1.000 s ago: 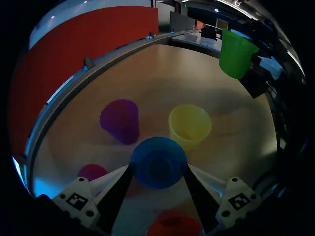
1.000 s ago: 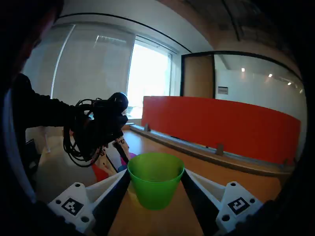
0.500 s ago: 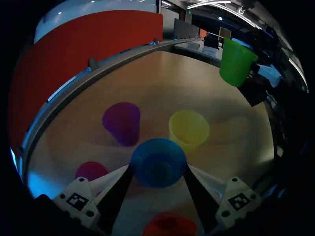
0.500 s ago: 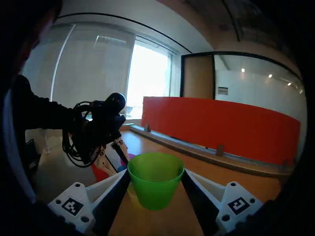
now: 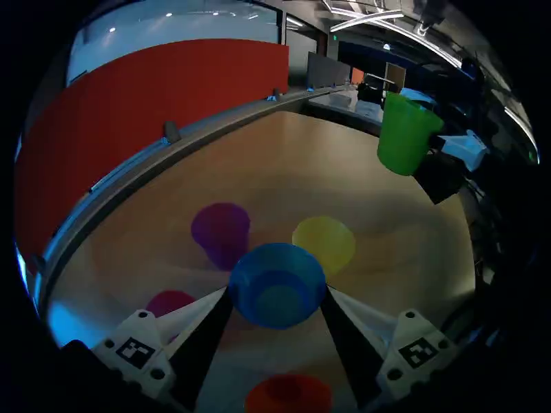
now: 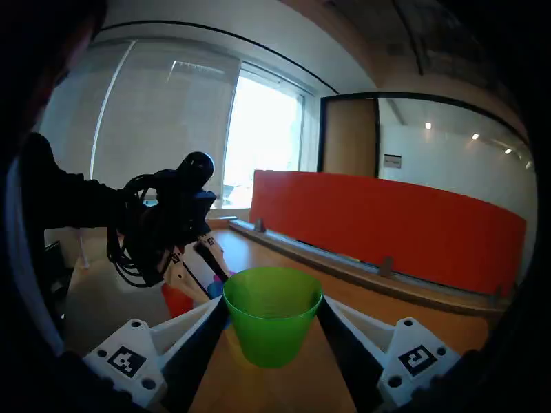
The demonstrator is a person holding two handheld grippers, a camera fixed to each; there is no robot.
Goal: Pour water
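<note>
Cups: six in all.
By colour: one blue cup (image 5: 277, 286), one green cup (image 5: 405, 134), one purple cup (image 5: 221, 234), one yellow cup (image 5: 324, 242), one magenta cup (image 5: 169, 303), one red cup (image 5: 289, 394).
Cups gripped: two, the blue cup between the fingers (image 5: 196, 334) of the left tool (image 5: 277, 296), the green cup in the right tool (image 6: 273, 310).
Cups on the bench (image 5: 289, 172): four, namely purple, yellow, magenta and red.
Tools: two.
Fingers: two on each tool.
Square markers (image 5: 134, 350): four, one on each finger.
Benches: one.
Red screens (image 5: 138, 96): one, along the bench's far edge.
Sleeves (image 6: 69, 199): one, dark, behind the left tool.
</note>
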